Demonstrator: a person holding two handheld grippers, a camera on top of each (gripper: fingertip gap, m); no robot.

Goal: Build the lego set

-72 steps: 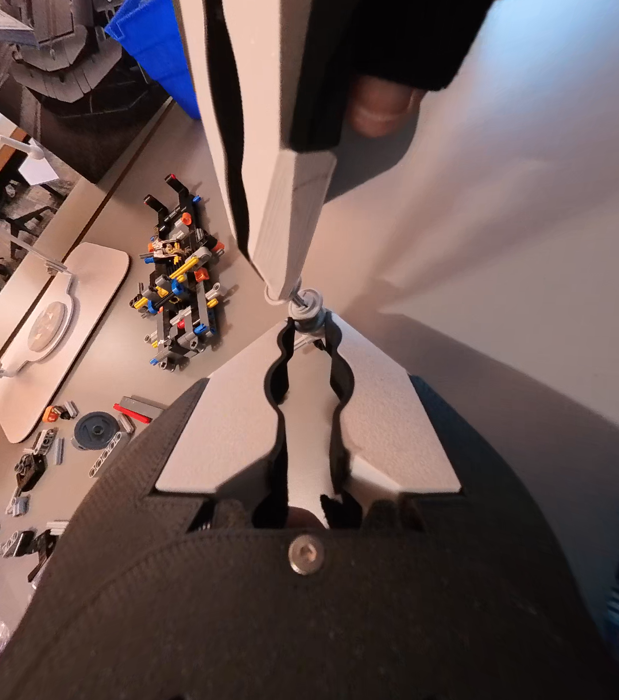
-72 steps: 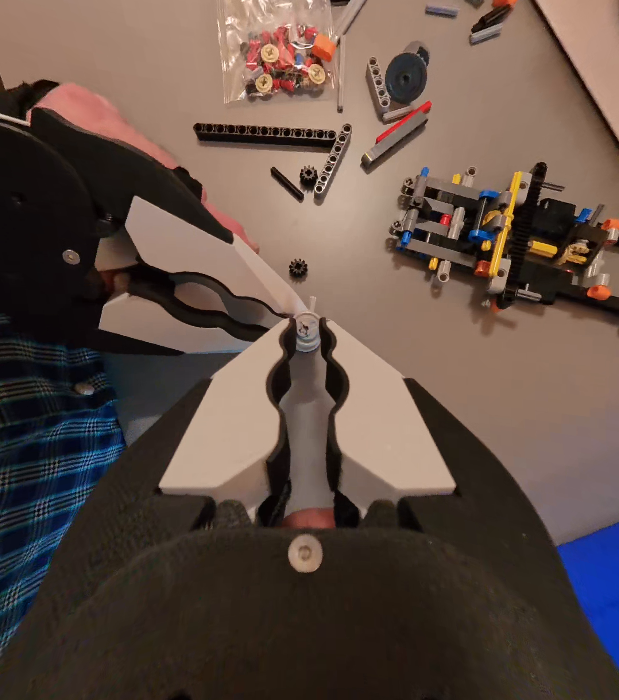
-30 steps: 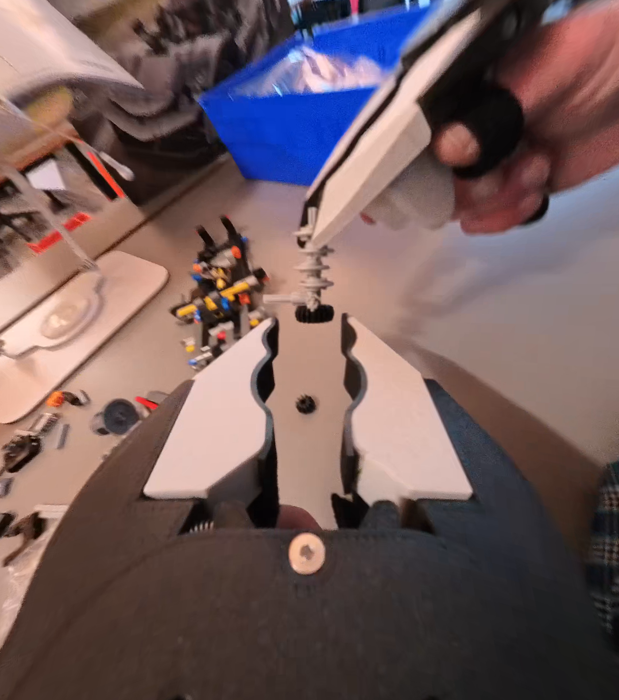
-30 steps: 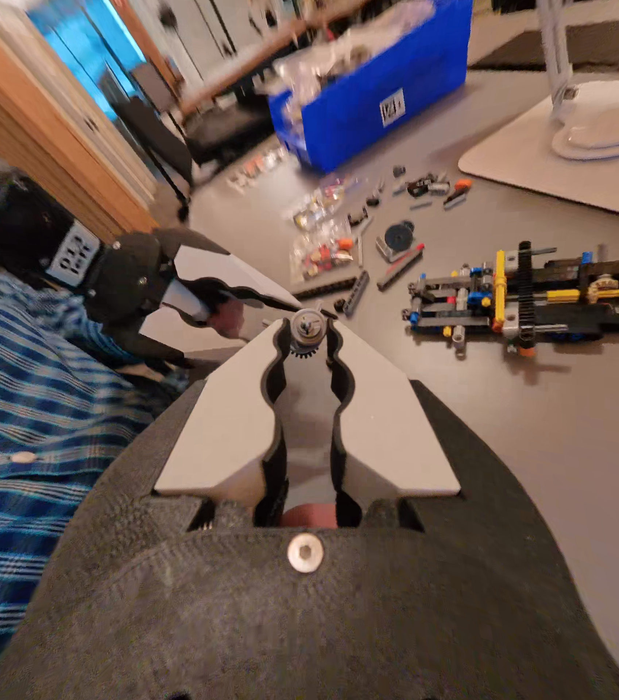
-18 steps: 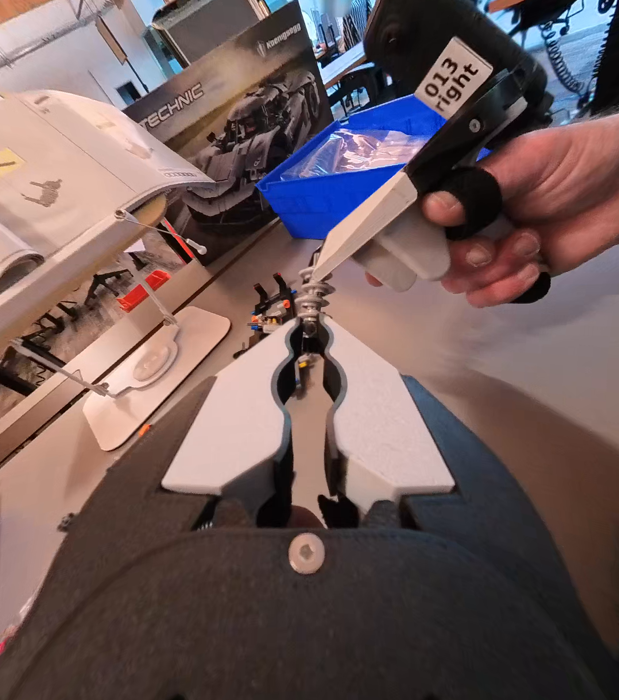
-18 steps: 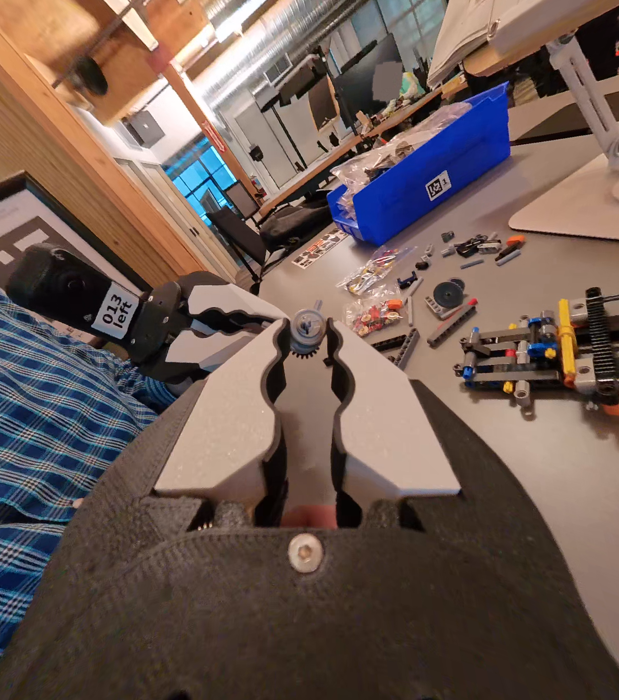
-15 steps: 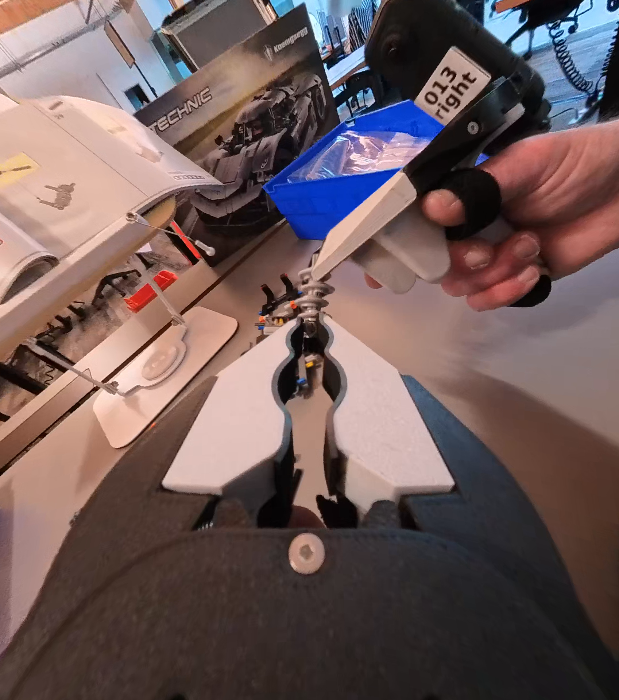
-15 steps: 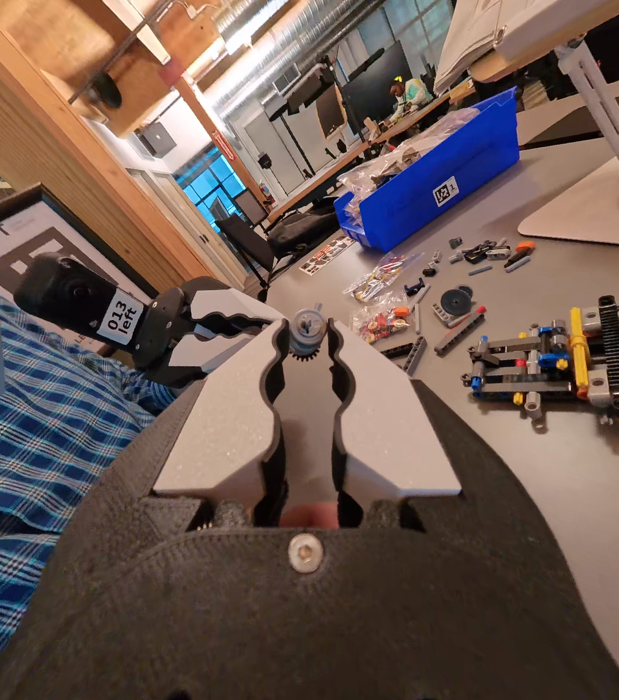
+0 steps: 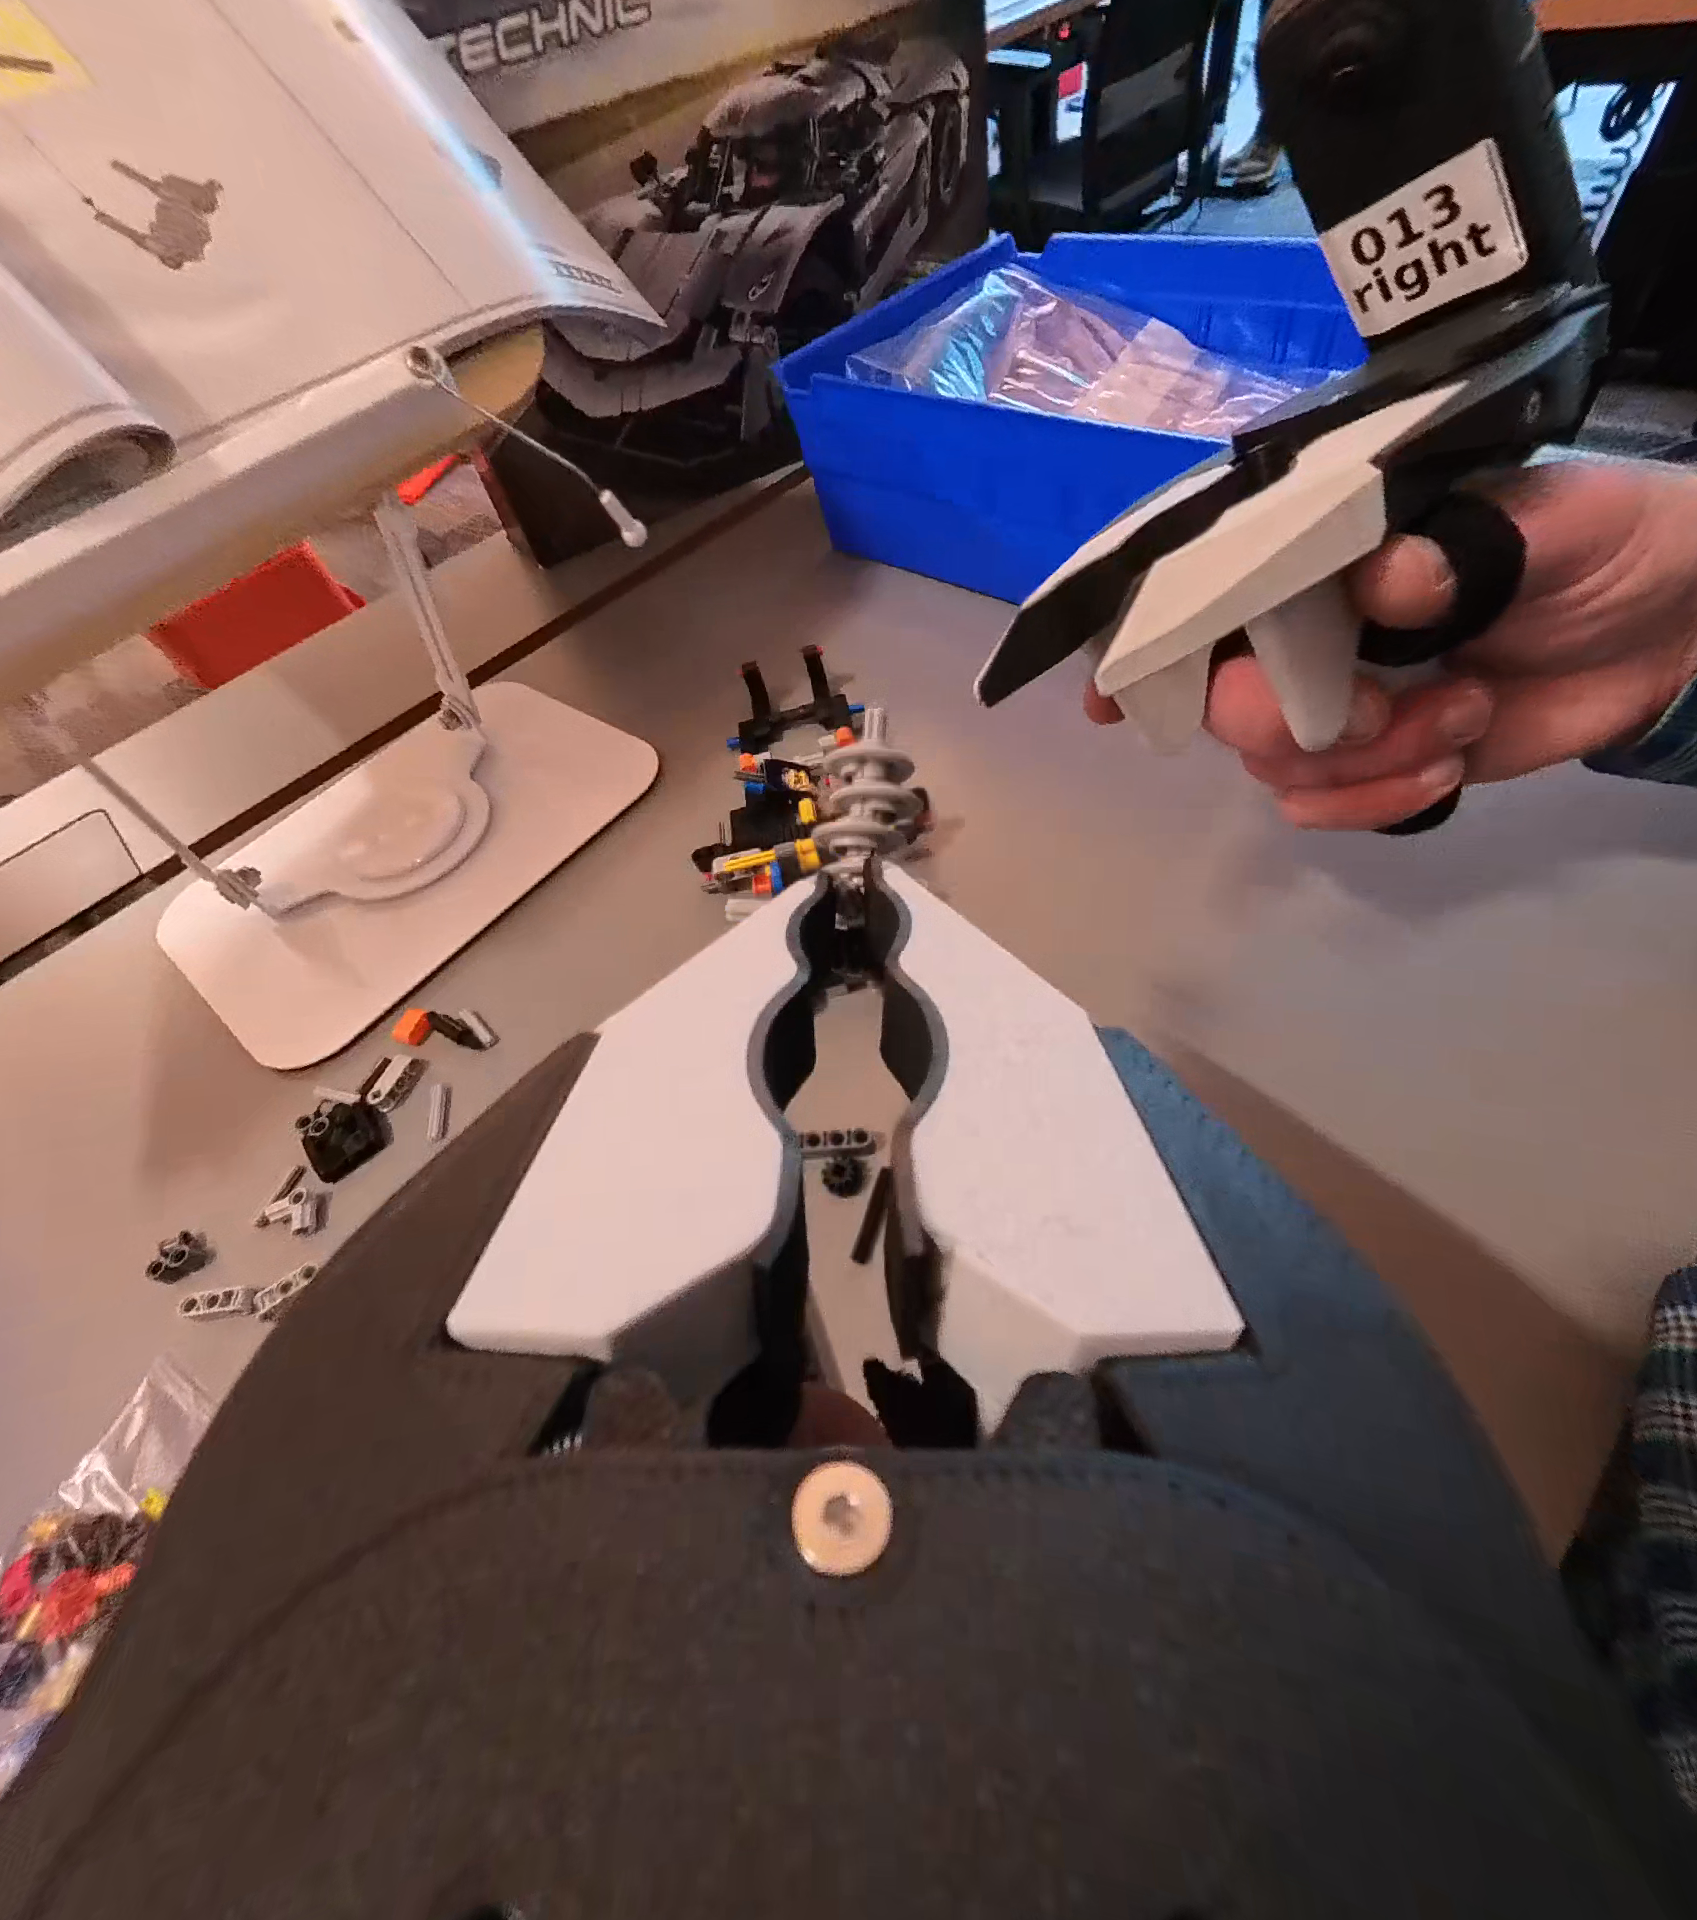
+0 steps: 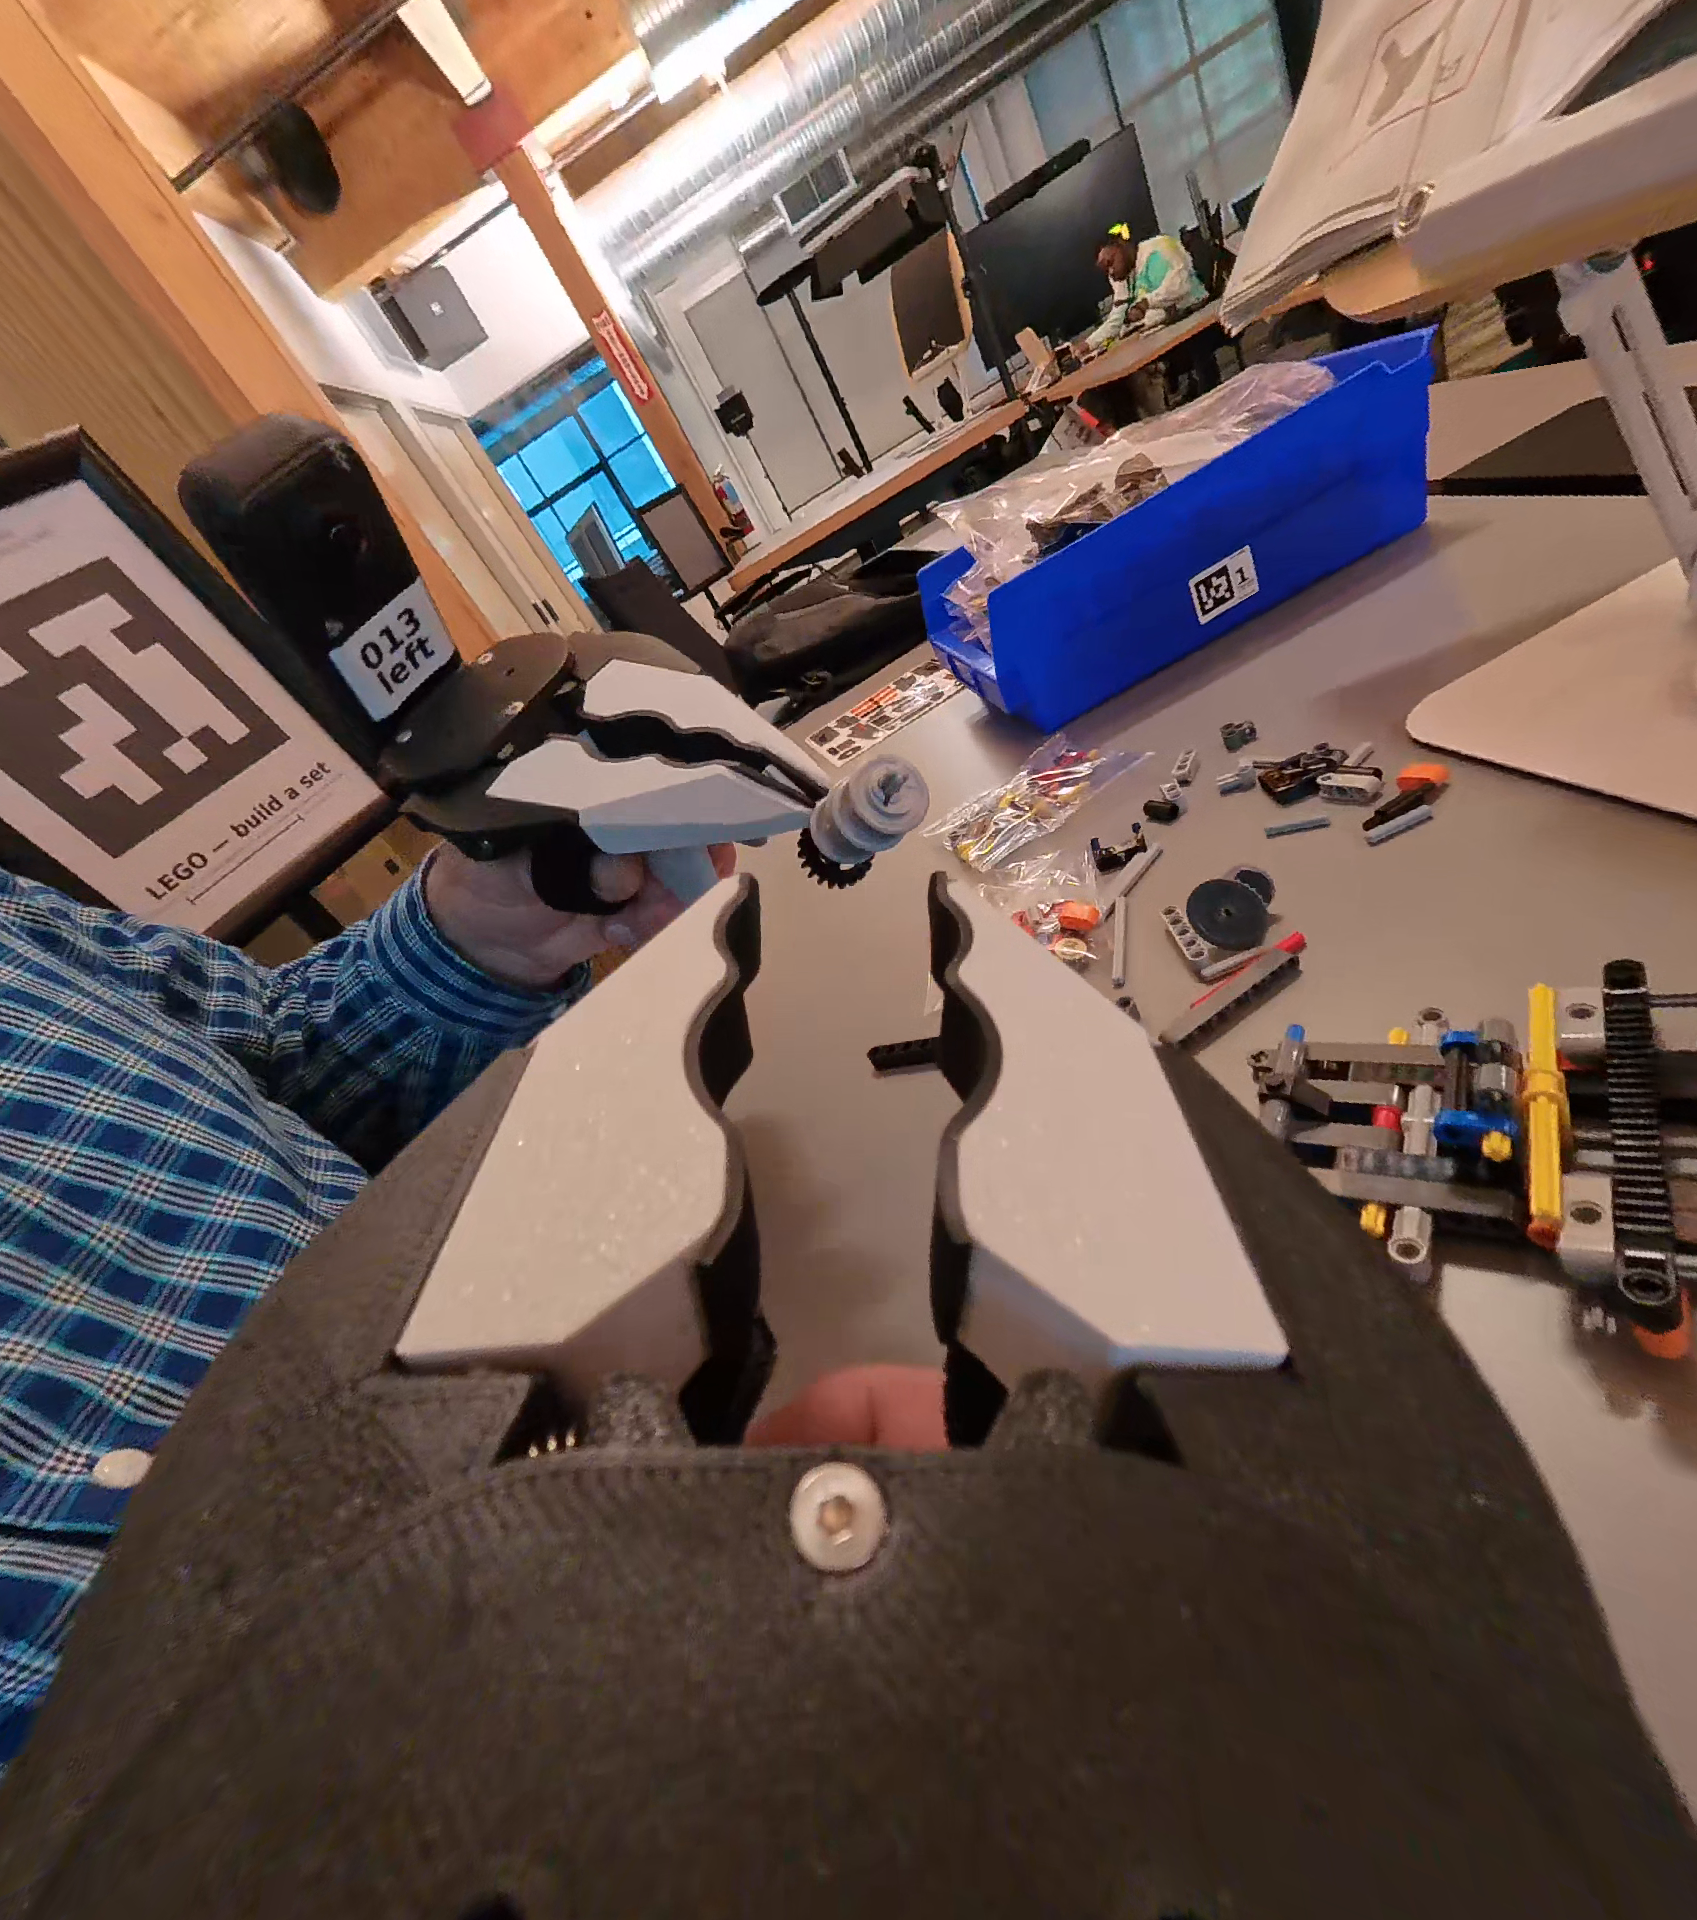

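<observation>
Both grippers share the same build: two white, grainy fingers with wavy black inner pads on a black textured body. My left gripper [image 9: 852, 883] is pinched narrow on one small axle assembly [image 9: 867, 795], a grey shaft carrying ribbed grey bushes with a black toothed gear at the near end; it is held up in the air above the grey table [image 9: 1343, 987], in line with the chassis build [image 9: 782, 821] lying farther off. My right gripper [image 10: 836, 904] stands wide and empty, its fingers well apart, with the assembly just beyond its left fingertip in the right wrist view. Half a second ago that gripper was closed on the same assembly together with the left; now it has let go and drawn off to the side, and only the left carries the piece. I count one chassis build [image 10: 1540, 1132], long and flat, made of black, grey, yellow and blue beams with a black toothed rack across it. Two clear plastic bags of small parts [image 10: 1031, 800] lie near it, beside one round black wheel hub [image 10: 1223, 909] and loose beams and pins I cannot count. One blue plastic bin [image 10: 1208, 582] holds more crinkled bags, and one white stand [image 9: 387, 852] carries the open instruction book [image 9: 148, 260].
</observation>
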